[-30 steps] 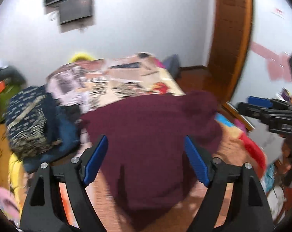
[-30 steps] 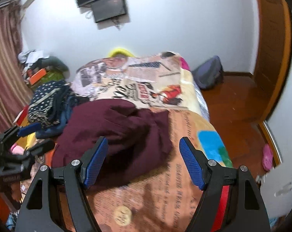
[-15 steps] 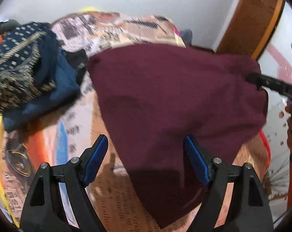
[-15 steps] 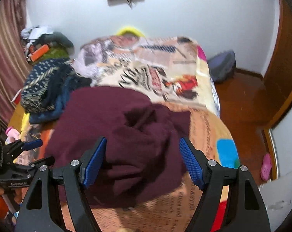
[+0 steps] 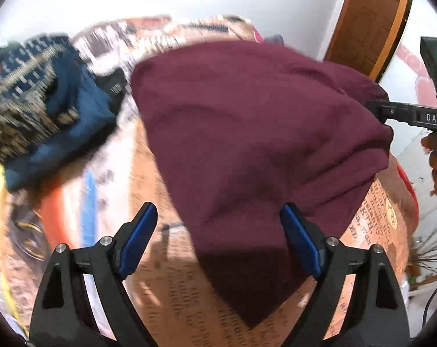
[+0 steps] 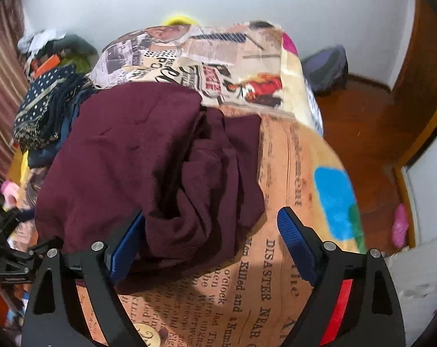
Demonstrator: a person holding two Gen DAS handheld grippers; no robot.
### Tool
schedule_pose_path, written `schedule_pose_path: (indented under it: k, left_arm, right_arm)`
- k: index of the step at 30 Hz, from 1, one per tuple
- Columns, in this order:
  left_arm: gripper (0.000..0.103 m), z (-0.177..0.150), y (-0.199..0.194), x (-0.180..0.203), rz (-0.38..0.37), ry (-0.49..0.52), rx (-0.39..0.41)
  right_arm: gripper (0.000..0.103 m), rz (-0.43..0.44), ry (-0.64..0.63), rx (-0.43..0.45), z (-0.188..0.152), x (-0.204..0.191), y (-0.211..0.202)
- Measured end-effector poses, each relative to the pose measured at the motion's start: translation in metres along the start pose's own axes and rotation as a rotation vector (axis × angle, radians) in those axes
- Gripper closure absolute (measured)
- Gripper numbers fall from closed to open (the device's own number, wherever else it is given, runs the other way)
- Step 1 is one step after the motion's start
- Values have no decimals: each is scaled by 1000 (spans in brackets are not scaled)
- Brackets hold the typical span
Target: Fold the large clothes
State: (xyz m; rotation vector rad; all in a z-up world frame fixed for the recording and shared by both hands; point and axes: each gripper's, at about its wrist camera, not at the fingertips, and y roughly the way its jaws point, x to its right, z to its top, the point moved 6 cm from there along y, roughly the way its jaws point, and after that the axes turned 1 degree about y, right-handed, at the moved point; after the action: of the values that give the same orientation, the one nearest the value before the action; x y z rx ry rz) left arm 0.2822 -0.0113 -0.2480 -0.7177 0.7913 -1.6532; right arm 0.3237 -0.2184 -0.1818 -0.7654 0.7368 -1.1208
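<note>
Fingers point(image 5: 140, 240) of the left gripper point(image 5: 218, 240) stand wide apart and hold nothing, with the maroon garment point(image 5: 247, 133) filling the centre of the frame between and beyond them. The right gripper point(image 6: 209, 243) is just as wide, its left finger point(image 6: 126, 248) beside the garment's bunched near edge at lower centre, though I cannot tell whether it touches. The garment lies crumpled on the printed blanket point(image 6: 276, 283), with a pile of dark clothes point(image 5: 39, 110) at the left. This looks like the reach before the first grasp. Next, each gripper likely needs to close on an edge or corner and pull the cloth flat.
</note>
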Motion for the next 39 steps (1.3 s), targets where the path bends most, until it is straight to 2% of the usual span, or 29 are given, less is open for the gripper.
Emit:
schedule_pose_path:
  k: [1, 5, 11, 14, 17, 19, 21, 25, 31, 34, 37, 39]
  left_arm:
    - [15, 5, -10, -5, 36, 1, 38]
    - [15, 24, -34, -31, 96, -62, 127]
    - [15, 45, -22, -67, 80, -193, 99]
    - [15, 44, -2, -71, 22, -264, 36]
    - [16, 42, 25, -76, -101, -344, -35]
    - [16, 40, 38, -73, -155, -381, -62]
    - [16, 41, 45, -71, -190, -406, -70]
    - [16, 45, 61, -69, -268, -460, -105]
    - [15, 50, 83, -65, -348, -494, -154]
    - [14, 54, 96, -60, -388, -516, -175]
    - [12, 59, 104, -59, -397, -536, -179]
    - [12, 60, 107, -60, -408, -552, -180]
  right_arm:
    - [16, -3, -26, 13, 4, -7, -6]
    - [14, 27, -73, 57, 21, -21, -13]
    - [14, 59, -70, 55, 44, -29, 3]
    - [14, 58, -64, 27, 47, -25, 18]
    - [14, 48, -50, -29, 42, -11, 35]
    - [14, 134, -22, -71, 38, -1, 44]
    - [5, 173, 11, -88, 36, 10, 51]
    - [0, 237, 38, -116, 32, 20, 64]
    - [0, 310, 64, -151, 37, 23, 78]
    - [0, 381, 112, -197, 39, 26, 89]
    - [0, 442, 177, -241, 41, 29, 99]
    - [0, 444, 181, -250, 42, 28, 99]
